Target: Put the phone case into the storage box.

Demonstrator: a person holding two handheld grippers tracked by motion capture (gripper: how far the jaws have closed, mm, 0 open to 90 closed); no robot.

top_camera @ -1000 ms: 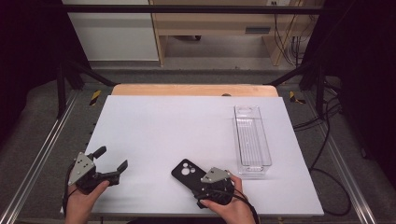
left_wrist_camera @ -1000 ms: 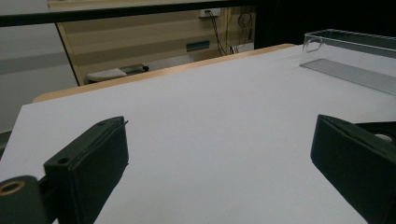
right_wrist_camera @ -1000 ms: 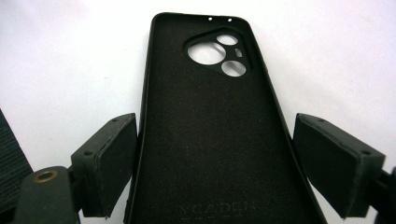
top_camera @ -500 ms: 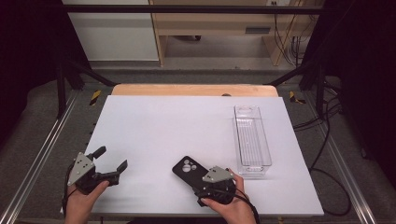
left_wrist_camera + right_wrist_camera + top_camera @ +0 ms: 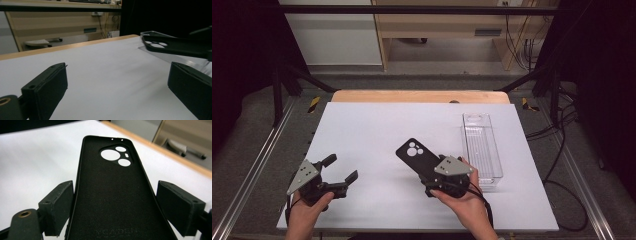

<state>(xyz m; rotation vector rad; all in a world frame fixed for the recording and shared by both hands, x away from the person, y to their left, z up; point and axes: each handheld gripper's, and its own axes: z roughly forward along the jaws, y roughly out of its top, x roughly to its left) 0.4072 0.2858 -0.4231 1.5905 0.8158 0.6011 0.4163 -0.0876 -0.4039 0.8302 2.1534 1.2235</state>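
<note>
A black phone case [image 5: 414, 155] with round camera cut-outs hangs above the white table [image 5: 377, 125], inner side up. My right gripper [image 5: 438, 175] is shut on its lower end. In the right gripper view the case [image 5: 112, 195] runs forward between the two pads [image 5: 58, 205], which grip its long edges. My left gripper [image 5: 343, 167] stands open near the table's front left with nothing between its fingers. The left gripper view shows its wide-apart jaws [image 5: 117, 85] over bare table, with the lifted case [image 5: 175, 46] at the right.
A clear, narrow plastic tray [image 5: 482, 145] lies lengthwise on the right part of the table, just beyond my right hand; its rim [image 5: 150, 33] also appears behind the case. A wooden strip [image 5: 419, 96] edges the far side. Metal rails flank the table.
My right gripper has risen with the phone case, lifting it off the table and a little farther from the front edge. The left gripper has shifted slightly and stays open.
</note>
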